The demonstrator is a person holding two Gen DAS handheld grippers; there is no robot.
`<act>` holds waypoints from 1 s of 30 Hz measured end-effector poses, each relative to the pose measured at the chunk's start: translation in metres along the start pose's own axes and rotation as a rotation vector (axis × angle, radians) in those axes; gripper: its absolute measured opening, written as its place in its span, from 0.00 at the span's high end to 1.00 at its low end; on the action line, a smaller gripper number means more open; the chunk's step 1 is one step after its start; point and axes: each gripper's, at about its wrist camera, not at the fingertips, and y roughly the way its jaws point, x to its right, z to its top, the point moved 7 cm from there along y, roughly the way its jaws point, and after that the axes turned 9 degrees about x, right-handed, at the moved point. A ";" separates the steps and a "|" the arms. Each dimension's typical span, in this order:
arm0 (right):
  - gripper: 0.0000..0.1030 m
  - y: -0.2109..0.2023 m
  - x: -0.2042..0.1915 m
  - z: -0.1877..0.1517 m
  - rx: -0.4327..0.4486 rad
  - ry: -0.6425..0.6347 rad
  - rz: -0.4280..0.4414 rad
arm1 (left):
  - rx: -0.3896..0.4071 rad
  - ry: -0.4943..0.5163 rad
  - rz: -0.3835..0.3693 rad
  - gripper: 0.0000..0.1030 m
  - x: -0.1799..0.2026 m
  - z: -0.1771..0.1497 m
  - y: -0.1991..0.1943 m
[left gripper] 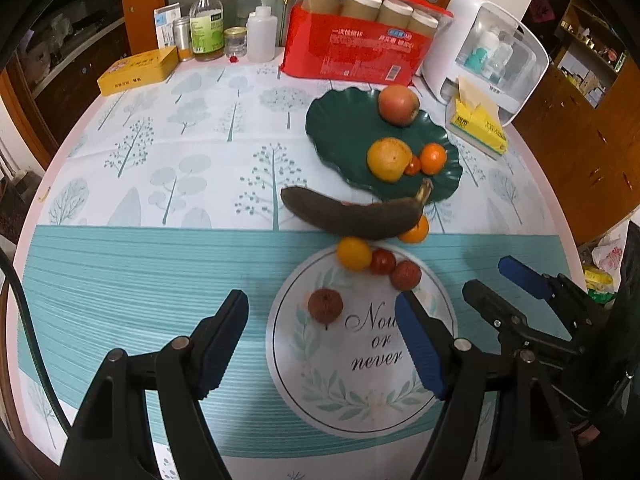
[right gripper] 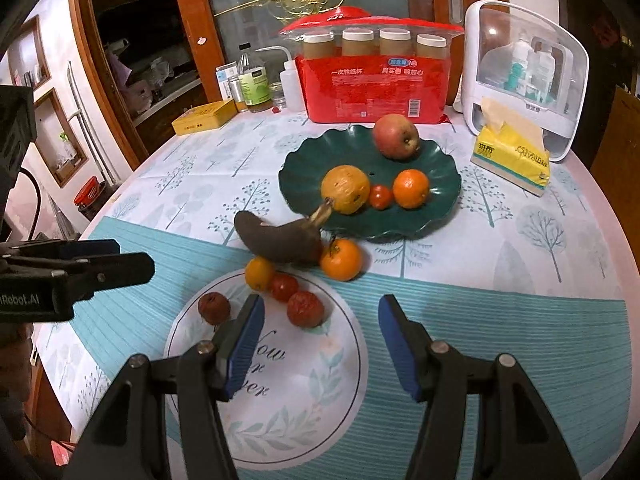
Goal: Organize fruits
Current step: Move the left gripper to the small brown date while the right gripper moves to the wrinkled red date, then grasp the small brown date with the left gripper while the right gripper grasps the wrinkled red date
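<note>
A dark green plate [left gripper: 340,128] holds an apple [left gripper: 398,105], a yellow-orange fruit [left gripper: 389,159], a small tomato [left gripper: 413,166] and a tangerine [left gripper: 433,158]. In front of it lie a blackened banana [left gripper: 352,216] and a tangerine [right gripper: 341,259]. A small orange [right gripper: 259,273], two red fruits [right gripper: 283,286] [right gripper: 305,308] and a wrinkled red fruit [left gripper: 325,305] sit on the round printed mat [left gripper: 360,380]. My left gripper [left gripper: 320,340] hovers open just short of the wrinkled fruit. My right gripper [right gripper: 320,340] hovers open near the closest red fruit, holding nothing.
Along the back stand a red pack of paper cups [left gripper: 356,52], a white storage box [left gripper: 488,60], a yellow tissue pack [left gripper: 478,124], a yellow tin [left gripper: 138,70] and several bottles [left gripper: 206,26]. The round table's edge [left gripper: 560,216] curves close on the right.
</note>
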 end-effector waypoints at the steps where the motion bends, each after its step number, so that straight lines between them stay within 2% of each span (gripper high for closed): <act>1: 0.42 0.001 -0.001 -0.001 -0.002 -0.004 0.002 | -0.008 0.000 -0.002 0.28 -0.001 -0.003 0.002; 12: 0.42 0.019 -0.012 -0.014 -0.016 -0.078 0.028 | -0.093 0.031 -0.030 0.29 0.001 -0.022 0.034; 18: 0.42 0.037 -0.012 -0.022 -0.035 -0.110 0.035 | -0.131 0.047 -0.050 0.35 0.008 -0.029 0.056; 26: 0.49 0.058 -0.012 -0.027 -0.051 -0.125 0.058 | -0.163 0.050 -0.061 0.54 0.010 -0.030 0.078; 30: 0.53 0.067 -0.012 -0.030 -0.066 -0.123 0.067 | -0.172 0.044 -0.070 0.59 0.009 -0.030 0.085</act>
